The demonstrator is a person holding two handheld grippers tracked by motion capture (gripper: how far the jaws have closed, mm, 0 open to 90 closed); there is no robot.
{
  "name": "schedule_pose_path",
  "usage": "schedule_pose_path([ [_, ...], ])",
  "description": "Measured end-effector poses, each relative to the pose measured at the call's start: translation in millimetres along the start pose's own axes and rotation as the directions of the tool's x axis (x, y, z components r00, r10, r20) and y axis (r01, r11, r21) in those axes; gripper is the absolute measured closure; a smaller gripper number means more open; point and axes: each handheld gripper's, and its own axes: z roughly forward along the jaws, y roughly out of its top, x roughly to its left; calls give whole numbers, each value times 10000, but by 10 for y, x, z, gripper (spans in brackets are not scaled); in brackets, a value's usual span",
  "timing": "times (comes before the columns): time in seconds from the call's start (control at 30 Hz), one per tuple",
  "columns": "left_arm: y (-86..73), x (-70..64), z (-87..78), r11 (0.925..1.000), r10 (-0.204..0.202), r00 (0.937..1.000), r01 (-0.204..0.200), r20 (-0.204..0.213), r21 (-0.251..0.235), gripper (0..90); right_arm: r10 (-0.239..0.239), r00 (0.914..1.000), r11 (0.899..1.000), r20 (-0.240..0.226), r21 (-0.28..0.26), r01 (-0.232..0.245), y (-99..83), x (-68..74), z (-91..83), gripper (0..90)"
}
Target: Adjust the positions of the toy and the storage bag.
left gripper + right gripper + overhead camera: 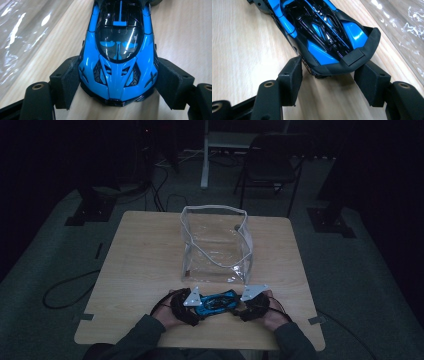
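A blue and black toy car (216,302) lies on the wooden surface (140,270) near the middle of its near edge, lengthwise along that edge, with a gripper at each end. The left gripper (117,82) has its jaws closed on the car's nose, a pad pressed against each side of the front. The right gripper (328,75) is at the tail (the end with the black spoiler): its jaws are apart, one pad touching or just beside the car's rear corner, the other standing just clear of the spoiler. Behind the car, toward the middle of the surface, a clear plastic bag (216,245) with a white rim stands upright and open, near the car but apart from it.
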Motion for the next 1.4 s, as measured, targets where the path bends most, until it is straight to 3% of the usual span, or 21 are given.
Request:
schedule_pose_path([
  [0.17, -92, 118, -69, 10000, -9, 9999, 9, 122, -12, 255, -176, 9998, 9998, -113, 37, 177, 87, 5, 92, 397],
  [0.33, -154, 195, -135, 10000, 53, 9999, -53, -106, -46, 252, -176, 9992, 9998, -346, -90, 173, 86, 12, 95, 395],
  [0.5, -199, 244, -166, 9997, -245, 9991, 242, -348, -102, 252, -136, 9988, 9994, -472, -322, 121, 94, 13, 69, 392],
  [0.63, -231, 290, -206, 9987, -513, 9973, 509, -530, -91, 252, 50, 9997, 9991, -227, -425, -59, 75, -29, 29, 383],
  [0.73, -259, 291, -252, 9968, -777, 9969, 775, -119, -172, 251, 345, 9994, 9979, -27, -549, -346, 78, -82, -15, 380],
  [0.8, -268, 286, -273, 9967, -761, 9971, 758, -90, -284, 232, 364, 9993, 9979, 16, -541, -363, 84, -101, -24, 380],
  [0.83, -279, 297, -310, 9943, -922, 9957, 926, 102, -528, 223, 408, 9992, 9984, -3, -401, -408, 97, -127, -19, 368],
  [0.97, -301, 354, -336, 9870, -1357, 9906, 1365, 150, -843, 223, 206, 9998, 9995, 75, -255, -204, 142, -138, -3, 367],
  [1.27, -347, 417, -369, 9794, -1725, 9850, 1714, -6, -1071, 224, 1143, 9931, 9860, 274, -1255, -1100, -8, -198, -206, 397],
  [1.4, -359, 433, -368, 9772, -1836, 9830, 1824, -14, -1089, 223, 1266, 9915, 9841, 291, -1292, -1218, -64, -212, -236, 446],
])
